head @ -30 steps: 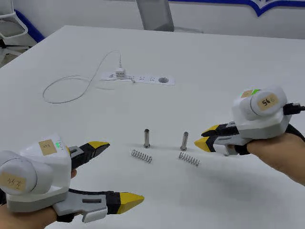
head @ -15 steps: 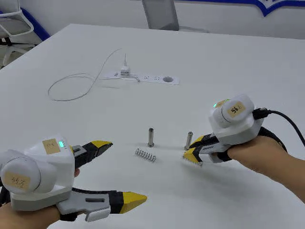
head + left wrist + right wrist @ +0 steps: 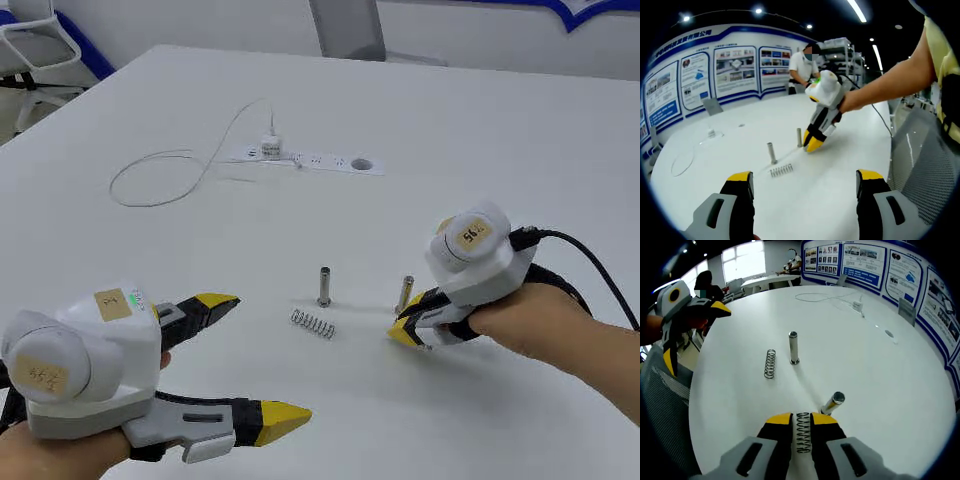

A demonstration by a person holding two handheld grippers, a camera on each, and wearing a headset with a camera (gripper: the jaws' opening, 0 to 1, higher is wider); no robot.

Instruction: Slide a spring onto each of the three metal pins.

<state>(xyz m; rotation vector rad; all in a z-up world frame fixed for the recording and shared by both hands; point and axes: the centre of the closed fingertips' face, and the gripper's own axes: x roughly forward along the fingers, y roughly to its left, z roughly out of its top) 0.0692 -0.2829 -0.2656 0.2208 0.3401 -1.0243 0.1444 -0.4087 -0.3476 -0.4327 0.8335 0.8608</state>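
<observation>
**A:** Why does the right gripper (image 3: 405,333) sit so low on the table (image 3: 450,150)?

**B:** Its jaws are clamped on a spring (image 3: 802,432), which runs lengthwise between the yellow tips. It is just beside the nearer pin (image 3: 831,403). Held that way, I think, the front end is free to go over the pin's top.

**A:** And the left gripper (image 3: 258,355)?

**B:** Its jaws are wide apart and carry nothing. It hovers well back, probably to leave room.

**A:** What's undone?

**B:** Both pins I can count stand bare. A second spring (image 3: 312,323) lies flat just beside the other pin (image 3: 324,285), handy for picking up.
</observation>
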